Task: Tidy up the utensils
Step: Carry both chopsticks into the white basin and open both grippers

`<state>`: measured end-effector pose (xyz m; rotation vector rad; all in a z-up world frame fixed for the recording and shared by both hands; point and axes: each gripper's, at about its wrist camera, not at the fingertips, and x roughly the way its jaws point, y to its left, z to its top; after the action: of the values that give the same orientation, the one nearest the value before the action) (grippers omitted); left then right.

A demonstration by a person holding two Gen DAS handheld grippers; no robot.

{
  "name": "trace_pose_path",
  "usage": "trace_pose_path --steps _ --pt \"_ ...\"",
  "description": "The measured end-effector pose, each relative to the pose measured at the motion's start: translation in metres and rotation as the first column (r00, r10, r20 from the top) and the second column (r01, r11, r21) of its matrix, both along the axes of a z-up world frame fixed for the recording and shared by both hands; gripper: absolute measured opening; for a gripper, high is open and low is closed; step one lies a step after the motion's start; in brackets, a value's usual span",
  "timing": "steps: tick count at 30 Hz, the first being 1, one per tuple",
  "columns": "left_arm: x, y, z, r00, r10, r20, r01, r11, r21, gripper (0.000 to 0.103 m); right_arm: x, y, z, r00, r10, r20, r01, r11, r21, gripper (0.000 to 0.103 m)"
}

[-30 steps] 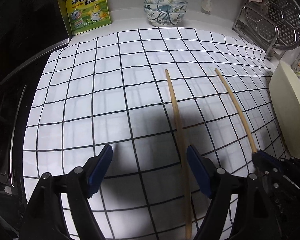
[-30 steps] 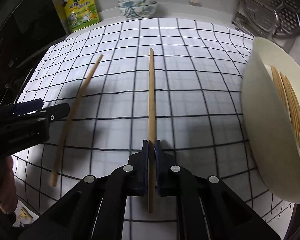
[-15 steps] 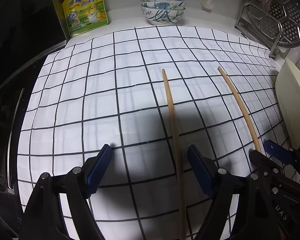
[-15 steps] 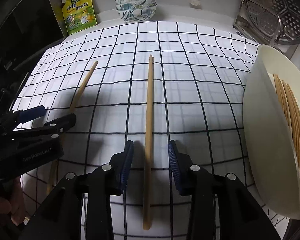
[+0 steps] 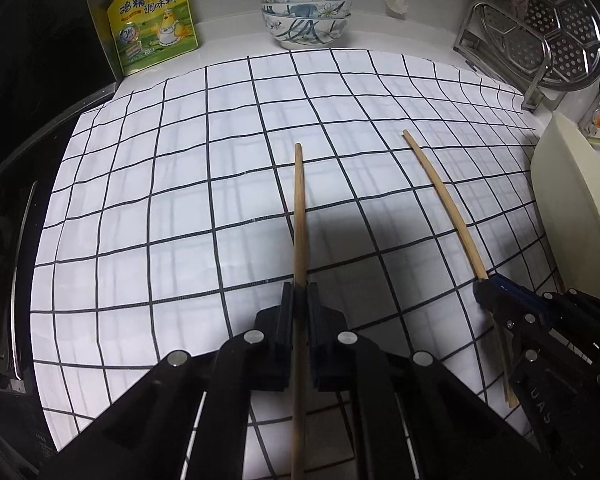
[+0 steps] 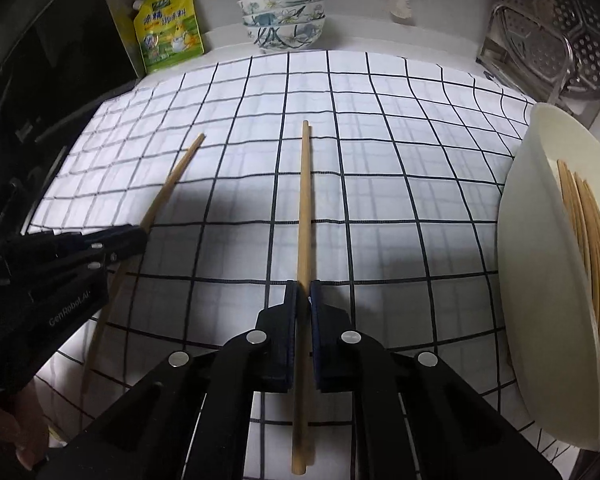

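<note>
Two wooden chopsticks lie on a black-and-white checked cloth (image 5: 180, 200). My left gripper (image 5: 300, 293) is shut on the left chopstick (image 5: 299, 208), which runs straight between its pads. In the right wrist view that chopstick (image 6: 172, 184) slants at the left, with the left gripper (image 6: 140, 236) on it. My right gripper (image 6: 304, 289) is shut on the right chopstick (image 6: 305, 200). From the left wrist view the right chopstick (image 5: 440, 192) and the right gripper (image 5: 486, 285) are at the right. A cream holder (image 6: 532, 208) at the right edge holds several chopsticks (image 6: 588, 260).
At the back stand a yellow seasoning pouch (image 5: 152, 24) and stacked floral bowls (image 5: 306, 12). A metal steamer rack (image 5: 540, 32) leans at the back right. A black stove top (image 5: 4, 220) borders the cloth on the left. A hand (image 6: 16, 436) shows at lower left.
The left gripper's jaws have closed onto the left chopstick. The right gripper opened around the right chopstick half a second ago and has closed on it again.
</note>
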<state>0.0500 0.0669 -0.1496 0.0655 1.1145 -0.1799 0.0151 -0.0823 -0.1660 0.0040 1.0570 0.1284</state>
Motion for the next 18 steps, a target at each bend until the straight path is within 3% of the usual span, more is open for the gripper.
trace_pose_path --steps 6,11,18 --pt "-0.007 -0.001 0.032 0.999 0.004 0.042 -0.004 1.0 -0.009 0.007 -0.009 -0.005 0.029 0.999 0.009 0.037 -0.011 0.998 0.068 0.007" --pt "-0.015 -0.016 0.071 0.994 -0.002 0.105 0.006 1.0 -0.03 0.007 -0.021 -0.019 0.071 0.994 0.017 0.109 -0.029 0.994 0.108 0.007" --pt "-0.016 -0.08 0.121 0.979 -0.07 0.191 0.085 0.994 -0.074 0.007 -0.038 -0.081 0.119 0.98 -0.042 0.194 0.021 0.994 0.112 0.007"
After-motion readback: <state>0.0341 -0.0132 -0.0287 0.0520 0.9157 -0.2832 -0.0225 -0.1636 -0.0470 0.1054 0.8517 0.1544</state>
